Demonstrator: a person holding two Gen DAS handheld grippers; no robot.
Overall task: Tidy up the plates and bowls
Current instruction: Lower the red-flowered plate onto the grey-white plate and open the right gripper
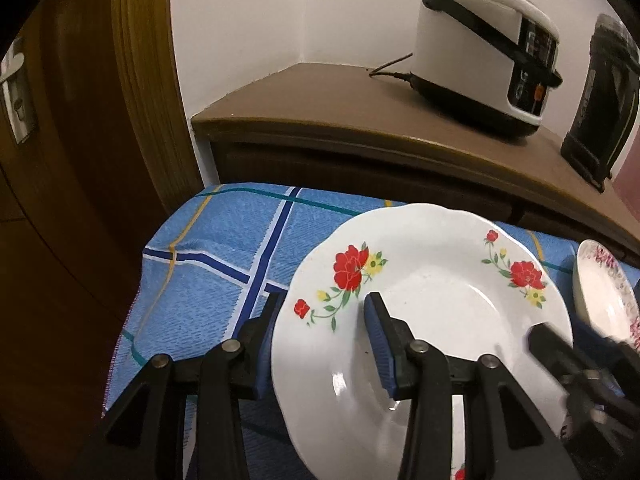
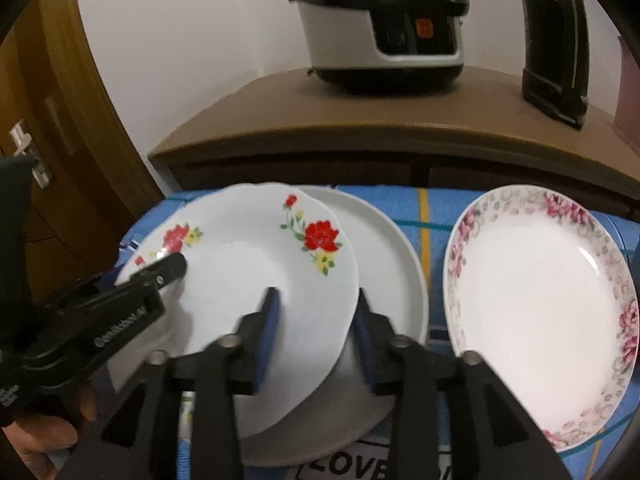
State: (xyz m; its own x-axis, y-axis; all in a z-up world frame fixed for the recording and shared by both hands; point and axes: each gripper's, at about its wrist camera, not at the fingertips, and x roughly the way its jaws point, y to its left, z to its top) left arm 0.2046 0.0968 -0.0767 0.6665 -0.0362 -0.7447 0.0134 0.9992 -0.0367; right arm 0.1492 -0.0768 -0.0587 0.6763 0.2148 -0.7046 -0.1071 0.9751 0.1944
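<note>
The left tool straddles the red-flowered plate's rim at 9 o'clock; whether it pinches is unclear. The right tool, half open, brackets the rim at 3 o'clock. That plate rests tilted on a white plate. A pink-flowered plate lies apart at 3 o'clock on the surface.

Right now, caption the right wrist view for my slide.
Red-flower plate lies on a plain white plate, both tools' fingers astride its rim; a pink-flower plate sits alongside.

walls: plain white, meeting in a corner
door: brown wood, metal handle
cabinet: brown top, against the wall
cloth: blue checked
</note>
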